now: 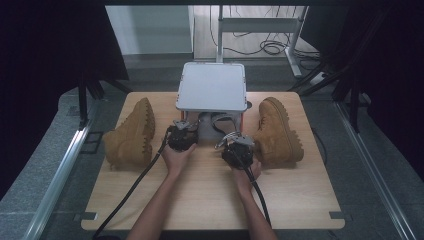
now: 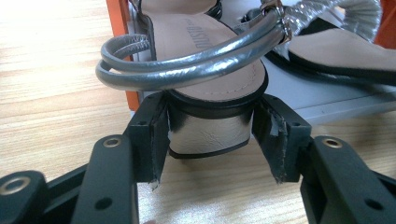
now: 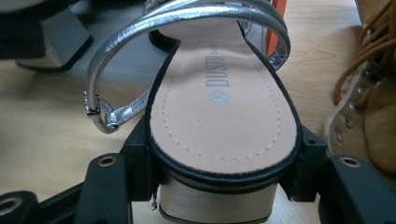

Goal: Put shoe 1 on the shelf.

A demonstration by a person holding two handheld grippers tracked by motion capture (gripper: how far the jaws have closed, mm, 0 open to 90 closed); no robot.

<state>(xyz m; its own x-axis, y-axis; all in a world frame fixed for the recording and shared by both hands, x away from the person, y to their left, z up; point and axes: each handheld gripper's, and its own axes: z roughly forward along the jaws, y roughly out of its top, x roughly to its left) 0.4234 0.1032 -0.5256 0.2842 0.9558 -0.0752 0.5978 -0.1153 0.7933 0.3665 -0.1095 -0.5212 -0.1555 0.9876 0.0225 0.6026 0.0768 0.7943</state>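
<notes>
Two silver strappy sandals lie at the open front of an orange shoebox (image 2: pixel 117 28) under a grey lid (image 1: pixel 211 86). My left gripper (image 1: pixel 182 129) (image 2: pixel 210 119) has its jaws on both sides of one sandal's (image 2: pixel 205 46) silver block heel (image 2: pixel 208 133), pads against it. The second sandal (image 2: pixel 336 51) lies beside it. My right gripper (image 1: pixel 236 141) (image 3: pixel 217 179) clasps that other sandal (image 3: pixel 219 102) at its heel (image 3: pixel 215 203). The pink insole overhangs the jaws, and the pads press the heel's sides.
A tan boot (image 1: pixel 131 135) lies on its side left of the box. Another tan boot (image 1: pixel 277 131) (image 3: pixel 376 107) stands right, close to my right gripper. The wooden table (image 1: pixel 210 200) has free room toward the person. Cables trail from both grippers.
</notes>
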